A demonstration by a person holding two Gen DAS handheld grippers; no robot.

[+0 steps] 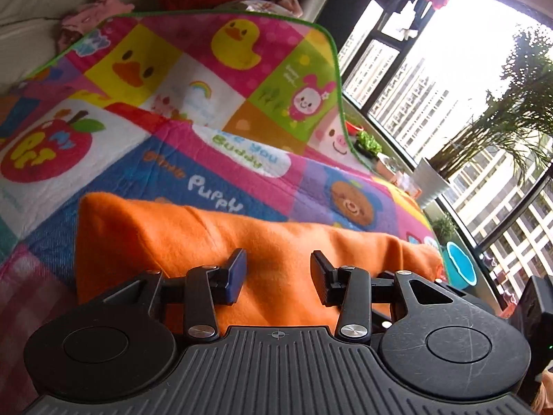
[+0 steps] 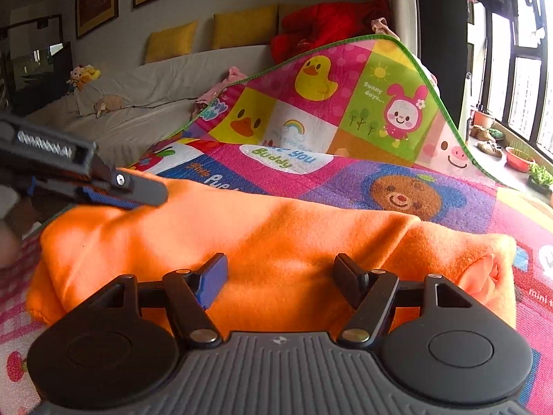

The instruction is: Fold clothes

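A folded orange fleece garment (image 1: pixel 276 242) lies on a colourful cartoon play mat (image 1: pixel 214 79). It also shows in the right wrist view (image 2: pixel 276 235), with a rolled end at the right. My left gripper (image 1: pixel 278 273) is open and empty, just above the garment's near edge. My right gripper (image 2: pixel 280 278) is open and empty, over the garment's near edge. The left gripper's fingers (image 2: pixel 138 190) show in the right wrist view, resting over the garment's far left corner.
The mat (image 2: pixel 345 103) rises at the back over a white sofa (image 2: pixel 155 79) with yellow cushions and red fabric. Pink clothes (image 1: pixel 90 17) lie behind the mat. Windows, potted plants (image 1: pixel 369 141) and a blue bowl (image 1: pixel 461 263) stand at the right.
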